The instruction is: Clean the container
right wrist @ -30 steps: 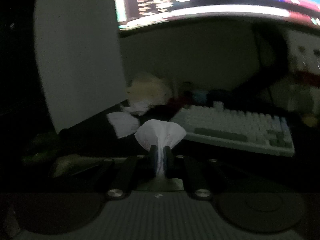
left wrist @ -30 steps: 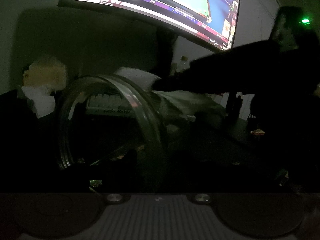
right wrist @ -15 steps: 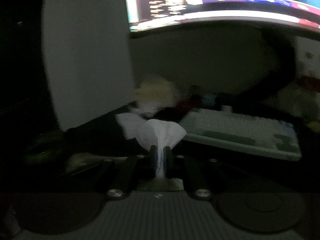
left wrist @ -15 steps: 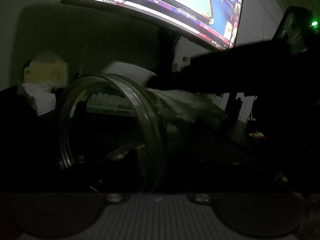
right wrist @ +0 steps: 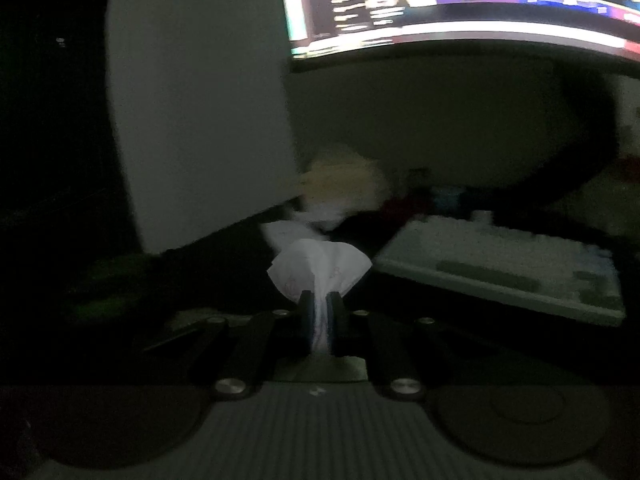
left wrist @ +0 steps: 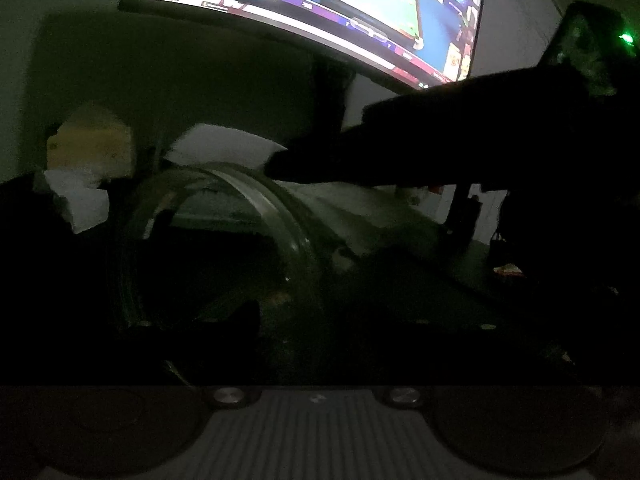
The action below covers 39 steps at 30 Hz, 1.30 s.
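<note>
Here your left gripper (left wrist: 320, 320) has the clear glass container (left wrist: 224, 248) lying on its side between its fingers, mouth turned toward the left of the view, presumably so the inside can be reached. Those fingers are opening now; the dark hides whether the pads still press on the glass, so you cannot tell if the hold is gone. Your right gripper (right wrist: 320, 320) has its fingers pinched tight on a white tissue (right wrist: 320, 268), which fans out ahead of the tips as a ready wiping pad. In the left view it shows as a dark shape reaching over the container's rim. That suggests the wipe is in hand or just finishing. Behind, a keyboard (right wrist: 500, 272) sits on the bench under a monitor (left wrist: 320, 8) showing a snooker table. No writing on screen or container can be read; everything is too dim and blurred.
</note>
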Available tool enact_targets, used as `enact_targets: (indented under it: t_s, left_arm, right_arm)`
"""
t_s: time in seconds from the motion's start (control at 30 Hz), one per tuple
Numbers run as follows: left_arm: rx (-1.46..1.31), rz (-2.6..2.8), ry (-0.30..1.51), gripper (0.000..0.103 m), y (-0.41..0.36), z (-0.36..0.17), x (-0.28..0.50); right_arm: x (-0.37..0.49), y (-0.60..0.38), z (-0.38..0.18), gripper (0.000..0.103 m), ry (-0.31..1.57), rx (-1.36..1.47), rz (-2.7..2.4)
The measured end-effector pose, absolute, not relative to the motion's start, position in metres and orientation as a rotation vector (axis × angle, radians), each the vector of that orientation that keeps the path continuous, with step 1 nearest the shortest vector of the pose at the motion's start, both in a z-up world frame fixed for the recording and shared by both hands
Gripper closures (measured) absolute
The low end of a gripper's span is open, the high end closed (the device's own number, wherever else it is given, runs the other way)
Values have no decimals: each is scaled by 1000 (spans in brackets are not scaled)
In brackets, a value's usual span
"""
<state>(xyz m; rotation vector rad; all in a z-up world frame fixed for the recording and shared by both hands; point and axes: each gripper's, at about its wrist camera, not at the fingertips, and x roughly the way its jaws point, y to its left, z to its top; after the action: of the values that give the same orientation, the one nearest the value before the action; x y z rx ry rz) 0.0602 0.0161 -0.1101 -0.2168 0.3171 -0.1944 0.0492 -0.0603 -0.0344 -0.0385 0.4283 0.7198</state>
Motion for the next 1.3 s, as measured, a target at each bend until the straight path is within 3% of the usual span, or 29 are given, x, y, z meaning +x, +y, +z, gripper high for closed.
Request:
enact_targets:
  t_s: [0.17,0.3,0.53,0.63,0.73,0.8,0.87,1.03,1.13,1.2,1.3]
  left_arm:
    - [-220,-178,347,48,19,-107,61]
    - [-248,-198,350,27,22,-103,64]
    - [-212,-171,351,27,20,-101,63]
    - [-233,-157,353,39,24,-100,62]
    - [-252,-197,342,67,24,-97,60]
    - [-280,-223,331,91,23,-93,61]
    - [-336,-262,316,98,24,-88,64]
    - [-497,-342,290,94,36,-74,68]
    - [-434,-330,272,92,31,-73,64]
    - [-368,-320,268,82,26,-73,59]
    - [-260,-307,298,76,17,-76,53]
  right_arm:
    - [61,-75,-34,94,465,1,713]
    - [73,-82,-36,94,479,15,587]
    - [43,-60,-33,94,418,-50,753]
    - [52,-70,-35,94,427,-51,689]
    - [70,-88,-36,94,470,-10,604]
    - [77,-105,-33,94,490,22,548]
    - [78,-118,-28,94,478,62,540]
    - [66,-137,-11,94,432,117,571]
    - [62,-130,-10,94,438,108,613]
    - [61,-120,-15,94,460,92,642]
    - [61,-104,-28,94,501,57,672]
